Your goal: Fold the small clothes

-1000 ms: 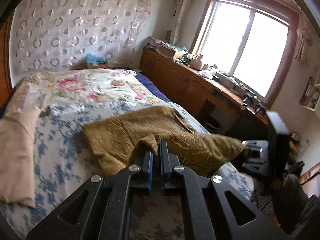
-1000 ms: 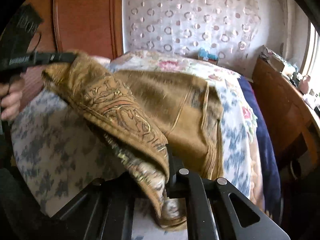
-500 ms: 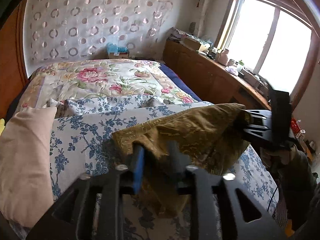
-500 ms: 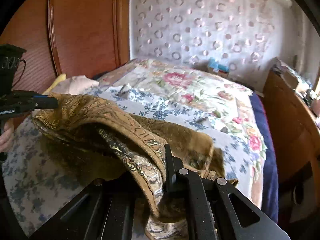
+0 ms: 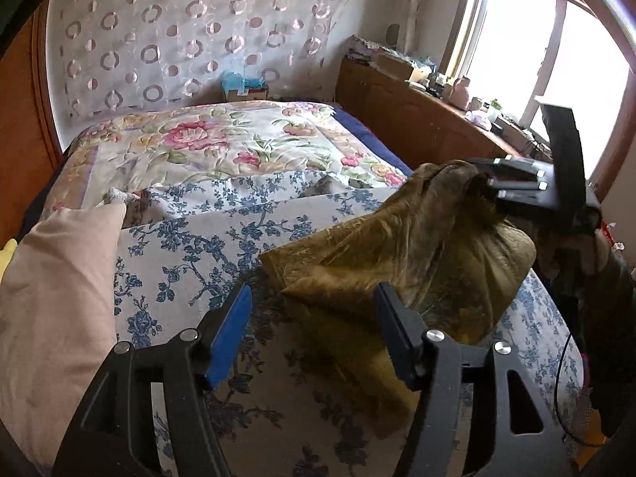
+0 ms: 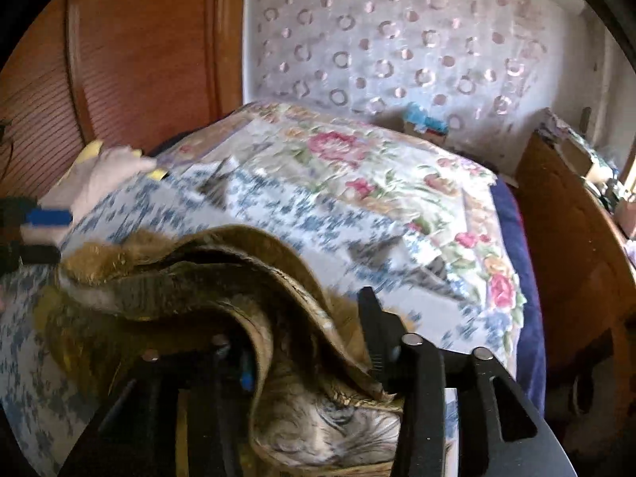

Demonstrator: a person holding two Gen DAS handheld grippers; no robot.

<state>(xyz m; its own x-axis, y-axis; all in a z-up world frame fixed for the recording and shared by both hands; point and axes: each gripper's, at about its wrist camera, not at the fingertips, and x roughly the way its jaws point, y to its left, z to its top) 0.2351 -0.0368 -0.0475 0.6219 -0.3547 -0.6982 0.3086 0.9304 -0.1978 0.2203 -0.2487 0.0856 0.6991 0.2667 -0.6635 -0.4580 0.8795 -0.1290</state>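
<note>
Blurred all over in the right wrist view. Left finger of the right gripper buried under the olive-gold garment. Left gripper cut off at the frame edge. Clutter on the dresser too small to tell.

A home bedroom is shown: a bed covered by a floral quilt and a blue-flowered white sheet, a pink pillow at left, a wooden sideboard cluttered beneath a bright window at right.
</note>
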